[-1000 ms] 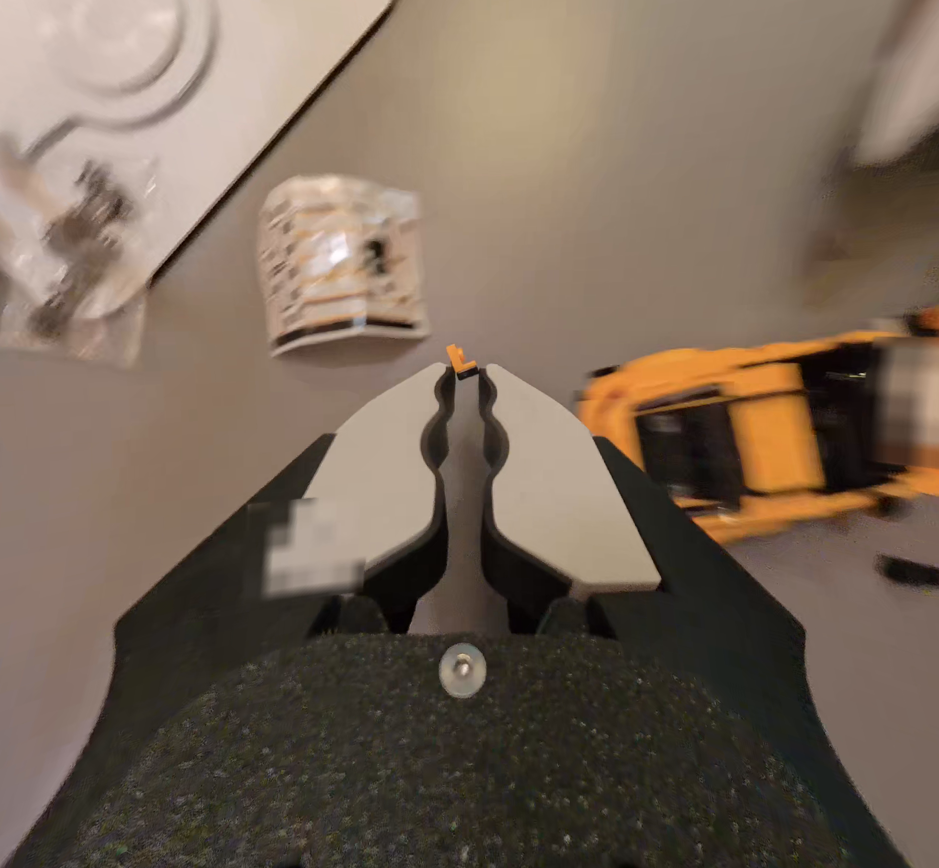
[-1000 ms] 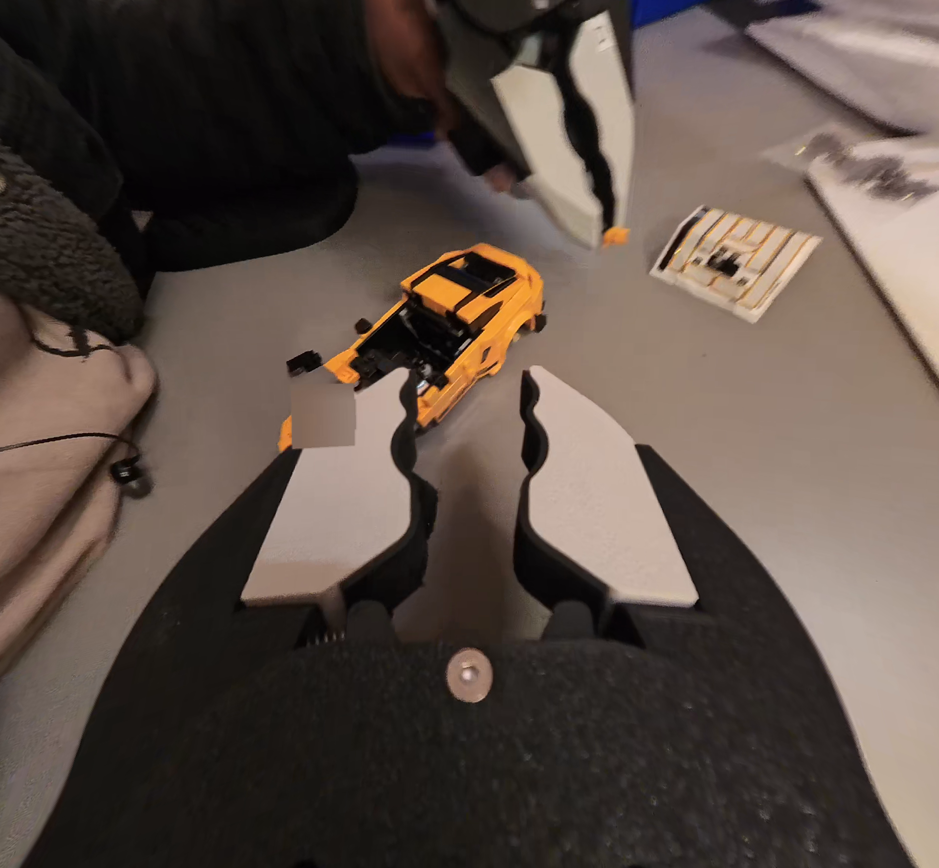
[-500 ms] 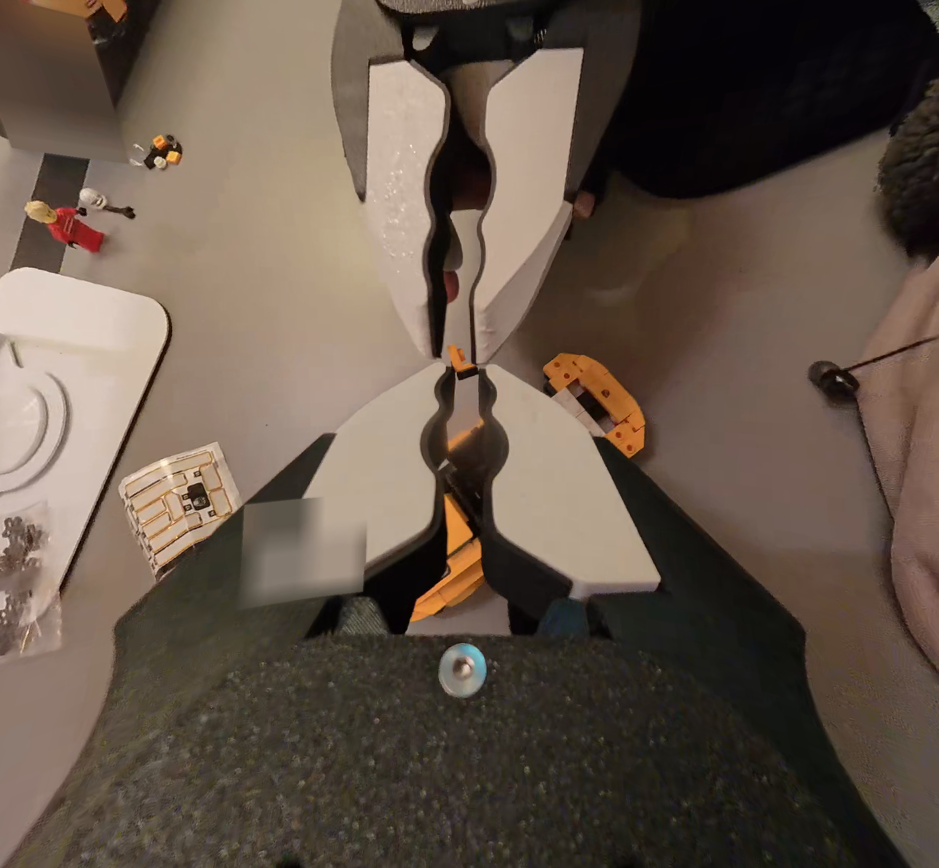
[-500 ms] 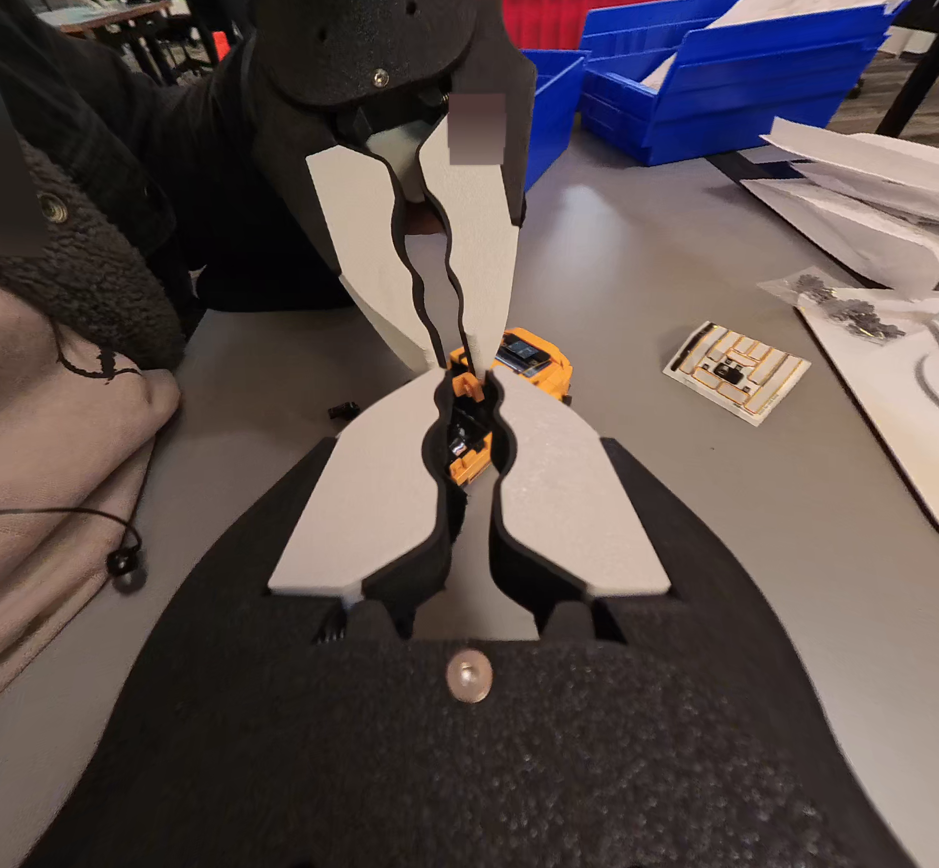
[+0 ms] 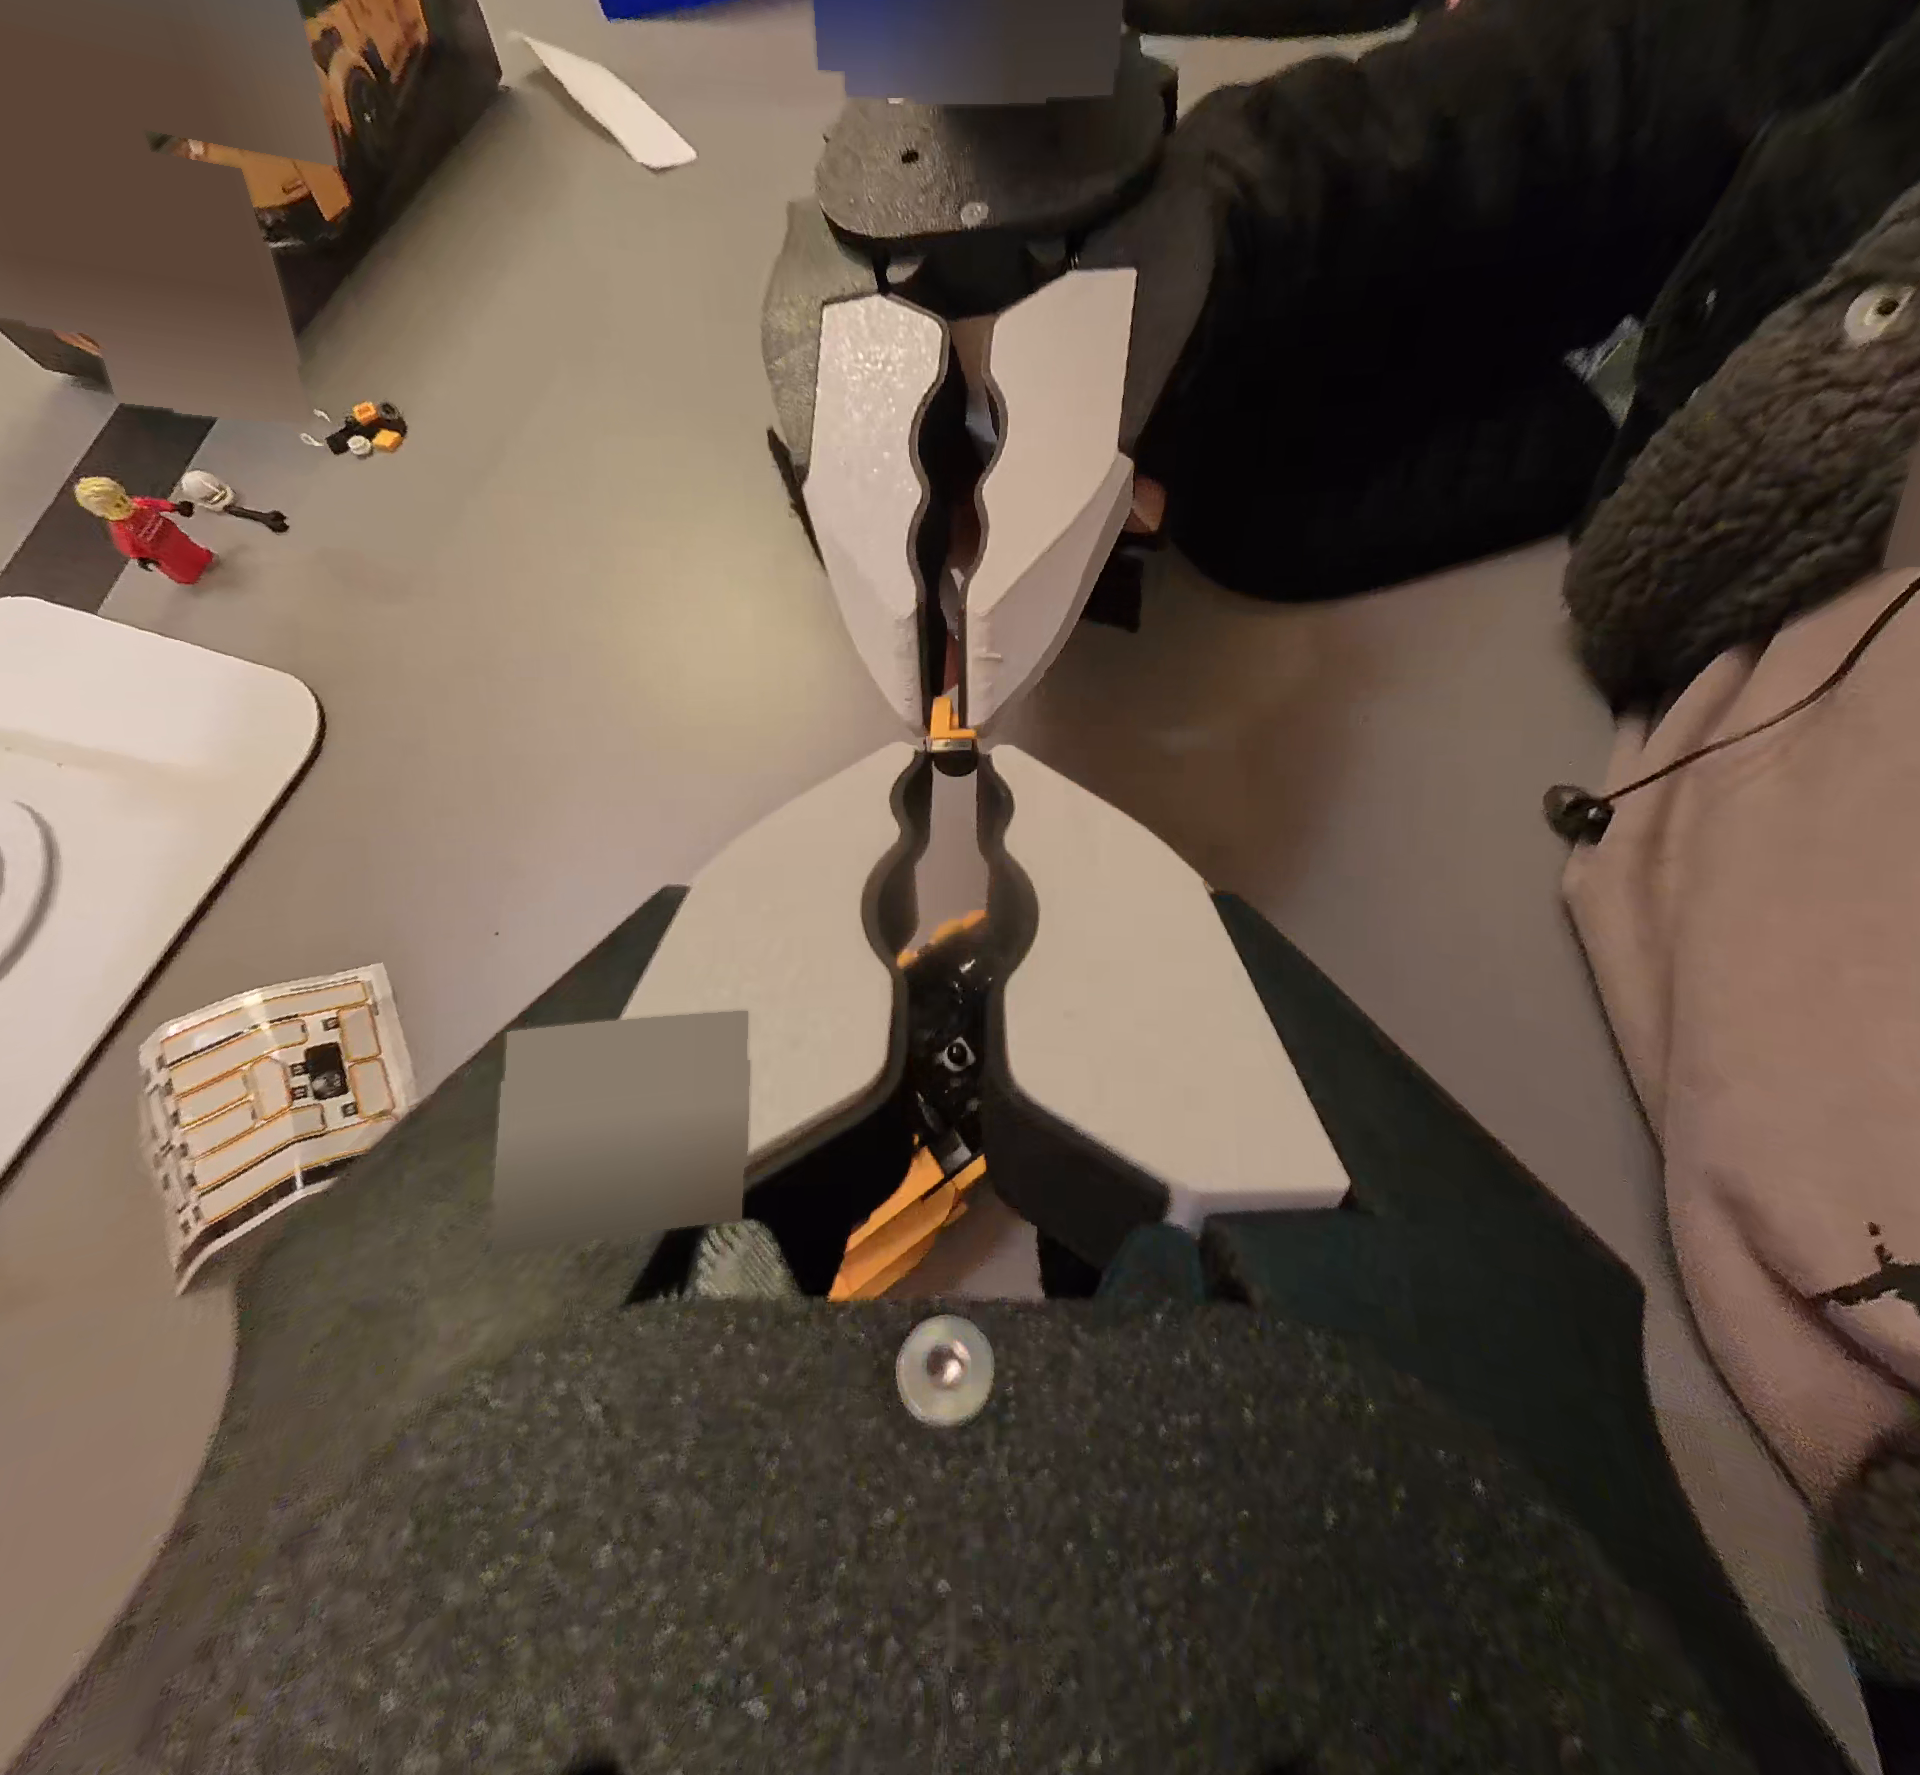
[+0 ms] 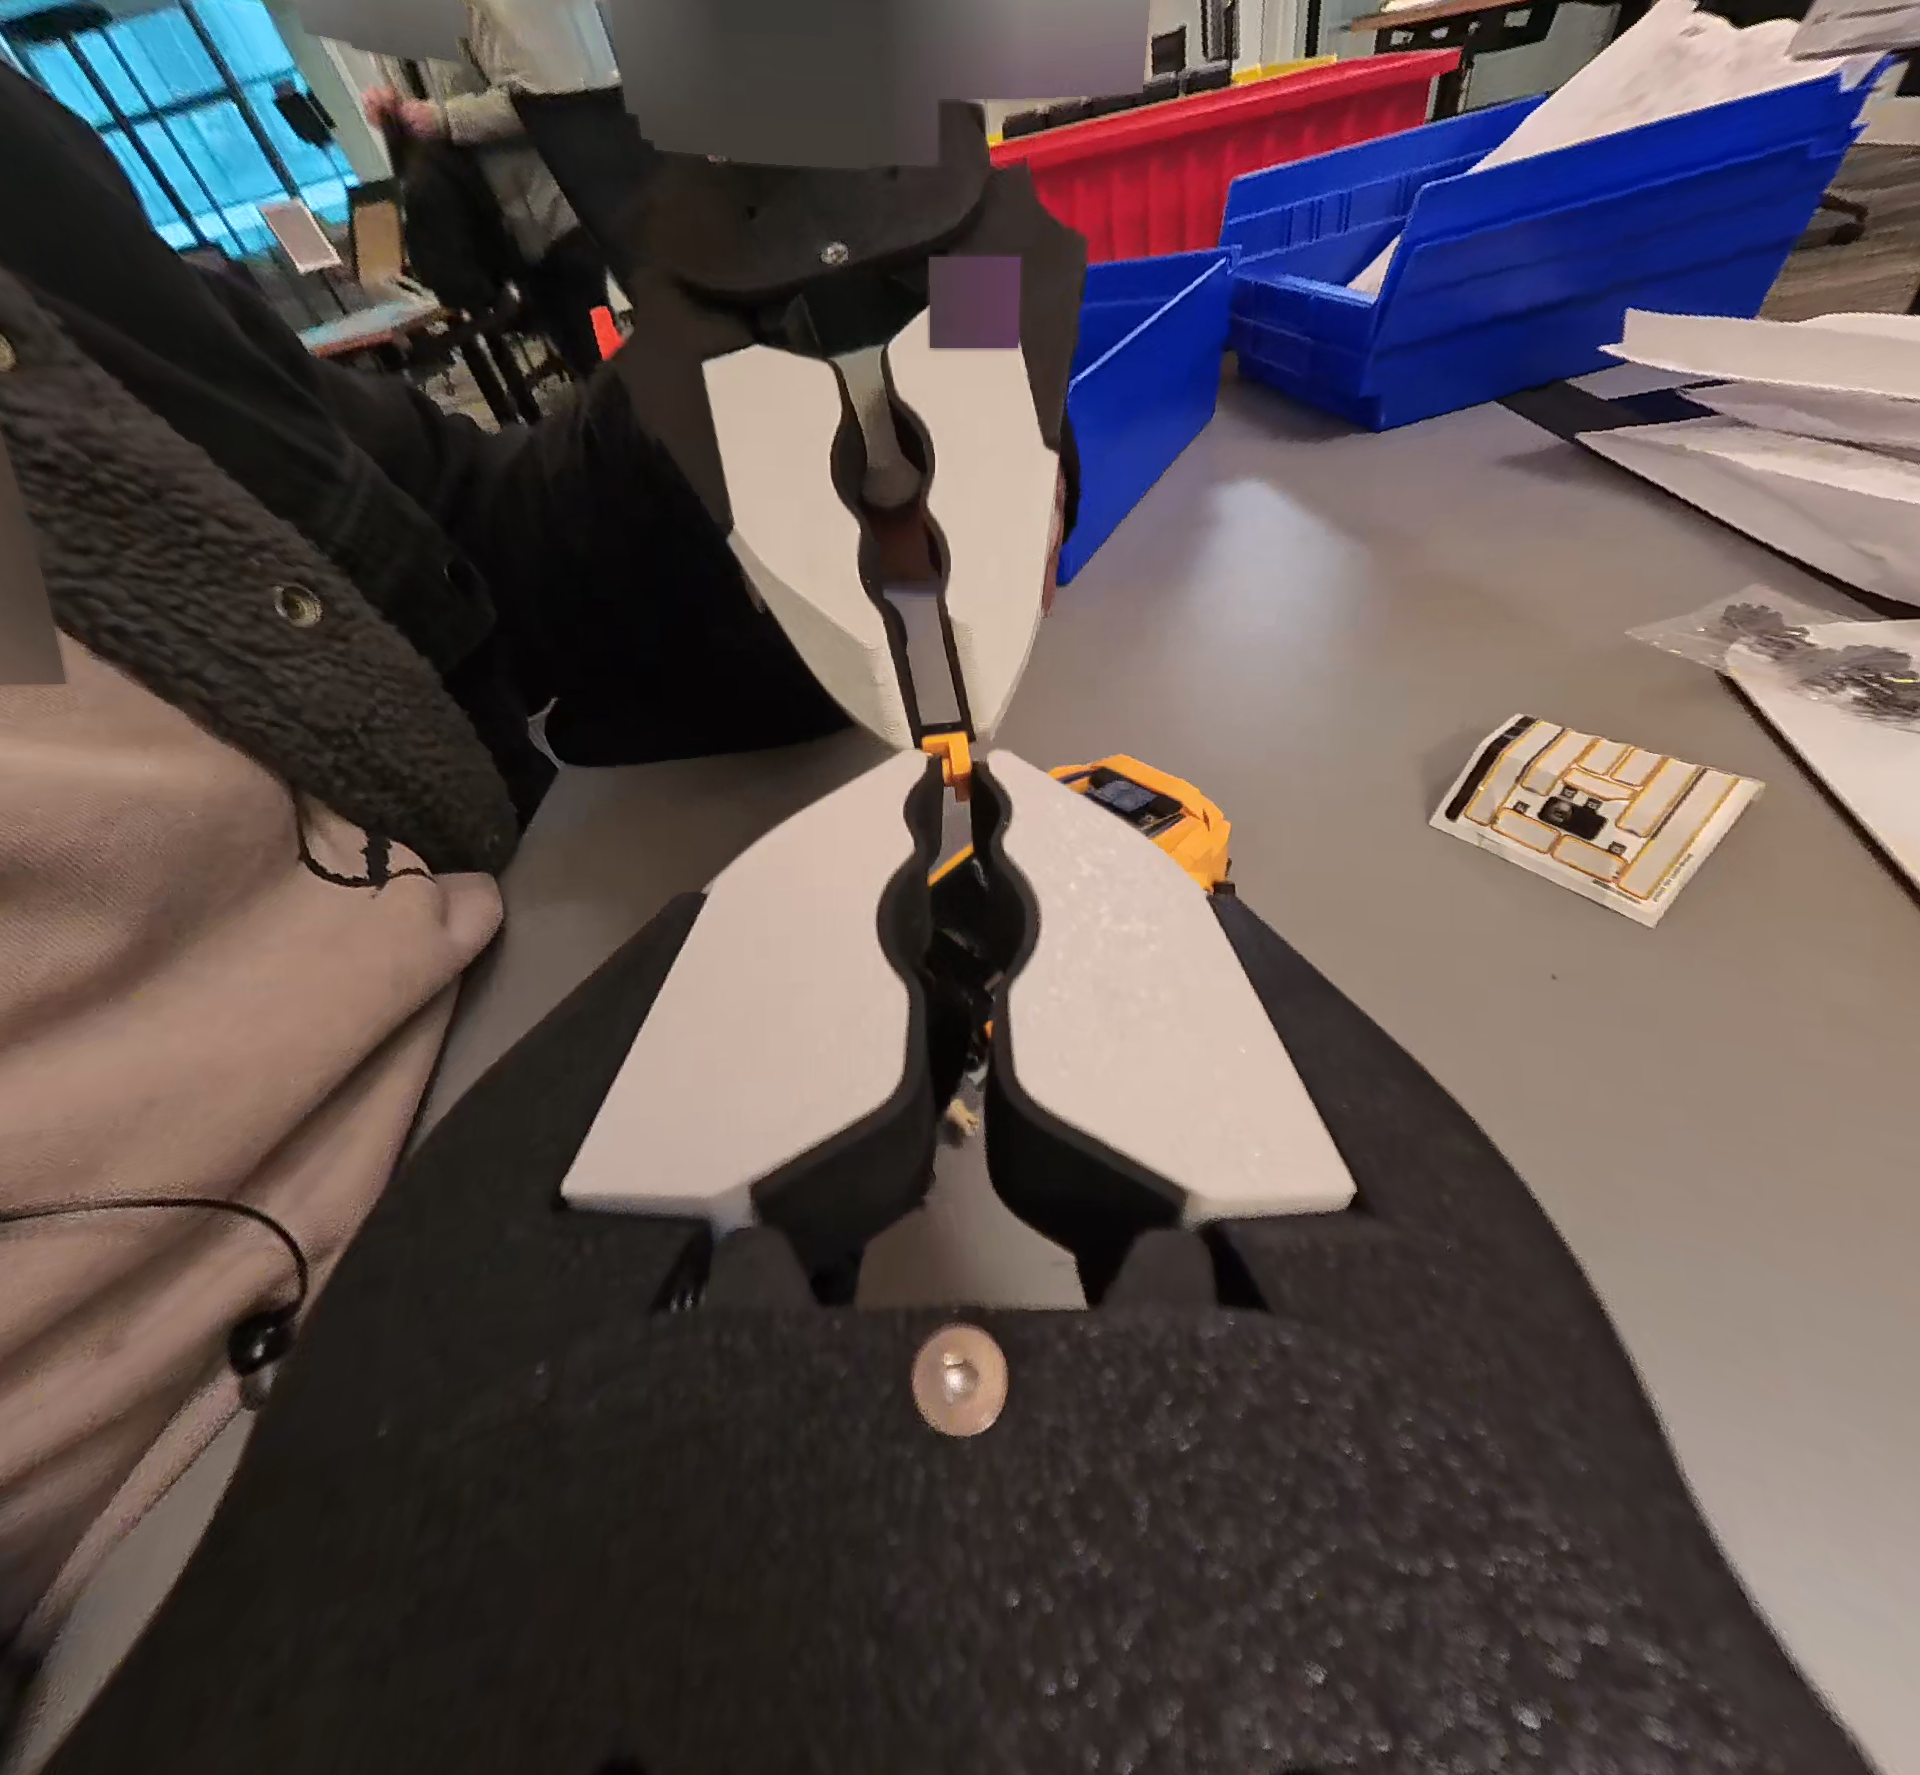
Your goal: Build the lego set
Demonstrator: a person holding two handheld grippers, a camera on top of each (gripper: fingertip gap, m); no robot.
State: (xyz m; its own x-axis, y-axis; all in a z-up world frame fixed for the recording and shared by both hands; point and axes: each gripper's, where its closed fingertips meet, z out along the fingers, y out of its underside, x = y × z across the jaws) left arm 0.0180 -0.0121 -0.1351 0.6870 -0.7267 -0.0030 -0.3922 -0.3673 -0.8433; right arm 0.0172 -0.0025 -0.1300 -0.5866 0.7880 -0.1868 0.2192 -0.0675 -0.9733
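A small orange Lego piece [image 5: 943, 726] hangs between my two grippers, which meet tip to tip above the table. My left gripper [image 5: 948, 751] is shut on its near end. My right gripper [image 5: 943, 702] comes in from the far side and is shut on the other end. In the right wrist view, the piece [image 6: 952, 761] sits at my right gripper's [image 6: 952, 778] tips, with my left gripper [image 6: 940, 736] opposite. The partly built orange car [image 6: 1148, 809] lies on the table below them. It is mostly hidden and shows through the finger gap [image 5: 914, 1206].
A sticker sheet [image 5: 272, 1091] lies beside a white tray [image 5: 156, 769]. A red minifigure [image 5: 156, 532], loose small pieces [image 5: 366, 429] and the set's box [image 5: 364, 32] stand farther off. Blue bins [image 6: 1538, 271] and a parts bag [image 6: 1808, 655] are at the back. A person's sleeve and coat [image 6: 260, 582] crowd one side. My left and right fingertips are right by each other.
My left gripper carried the orange piece over the car. My right gripper, open one second ago, rose to meet it and shut on the piece. Both now hold still, tip to tip.
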